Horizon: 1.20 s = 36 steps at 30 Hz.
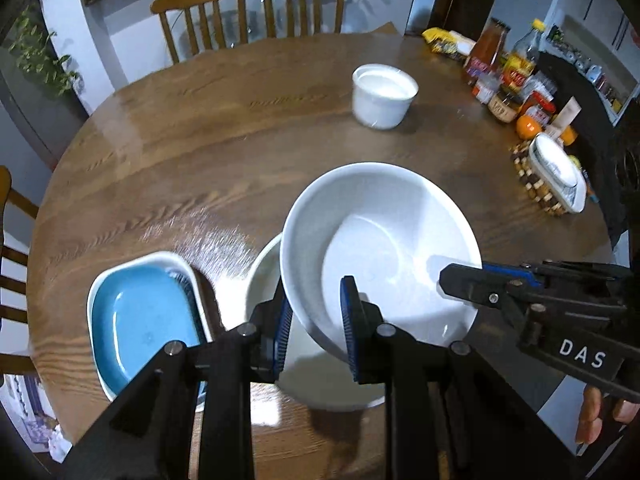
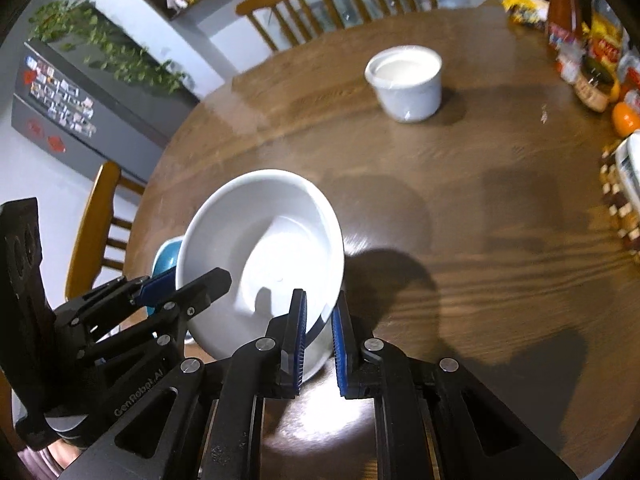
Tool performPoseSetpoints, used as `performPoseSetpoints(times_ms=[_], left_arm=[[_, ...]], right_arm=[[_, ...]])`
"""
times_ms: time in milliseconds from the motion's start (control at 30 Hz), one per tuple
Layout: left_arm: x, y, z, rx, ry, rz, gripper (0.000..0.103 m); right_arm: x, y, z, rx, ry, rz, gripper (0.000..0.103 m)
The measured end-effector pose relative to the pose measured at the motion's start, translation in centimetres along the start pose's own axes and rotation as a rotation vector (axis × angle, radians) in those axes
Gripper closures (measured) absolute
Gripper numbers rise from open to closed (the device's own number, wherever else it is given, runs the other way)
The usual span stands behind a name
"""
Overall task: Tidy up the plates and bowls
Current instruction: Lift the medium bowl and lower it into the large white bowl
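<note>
A wide white bowl (image 1: 380,248) is held tilted above the round wooden table (image 1: 200,140). My left gripper (image 1: 318,324) is shut on its near-left rim. My right gripper (image 2: 320,336) is shut on its right rim; it also shows in the left wrist view (image 1: 472,284). The same bowl (image 2: 264,252) fills the right wrist view. Under it sits another white bowl (image 1: 264,276). A blue rectangular dish (image 1: 144,316) in a white-rimmed dish lies to the left. A small deep white bowl (image 1: 382,94) stands further back.
Jars, bottles and oranges (image 1: 516,80) crowd the table's right edge, with a white dish on a beaded trivet (image 1: 556,176). Wooden chairs (image 1: 248,12) stand behind the table and one at the left (image 2: 96,232).
</note>
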<state>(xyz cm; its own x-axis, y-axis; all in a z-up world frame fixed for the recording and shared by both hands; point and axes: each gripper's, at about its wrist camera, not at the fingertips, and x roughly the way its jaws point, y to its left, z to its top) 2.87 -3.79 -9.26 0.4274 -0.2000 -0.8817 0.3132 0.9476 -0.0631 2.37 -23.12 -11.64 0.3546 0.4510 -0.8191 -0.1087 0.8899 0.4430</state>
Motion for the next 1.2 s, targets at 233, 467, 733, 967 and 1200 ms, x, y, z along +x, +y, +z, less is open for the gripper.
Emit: performPoseSetpoints(times_ms=[233,467,733,967,1200], left_arm=[[1.6,1.1,-1.0,-0.011,0.056,0.023,0.082],[2.6,0.9,-1.3,0.006,0.081,0.038,0.081],[3.5,0.8,-1.2,0.012,0.096,0.059,0.081],[3.8,0.3,-1.2,0.009,0.097,0.075,0.081],[3.7,0.1,-1.2,0.005,0.088,0.089,0.08]], right_arm=[[2.3,1.2,-0.4,-0.048,0.052,-0.044,0.089],[3.2,1.4,-0.5,-0.074,0.079,-0.08,0.089],[4.2,2.2,-0.6,-0.103,0.099,-0.112,0.089],[4.4,2.7,-0.6,-0.127,0.093,-0.133,0.089],[4.2,3.1,-0.8,-0.132,0.083,-0.145,0.089]])
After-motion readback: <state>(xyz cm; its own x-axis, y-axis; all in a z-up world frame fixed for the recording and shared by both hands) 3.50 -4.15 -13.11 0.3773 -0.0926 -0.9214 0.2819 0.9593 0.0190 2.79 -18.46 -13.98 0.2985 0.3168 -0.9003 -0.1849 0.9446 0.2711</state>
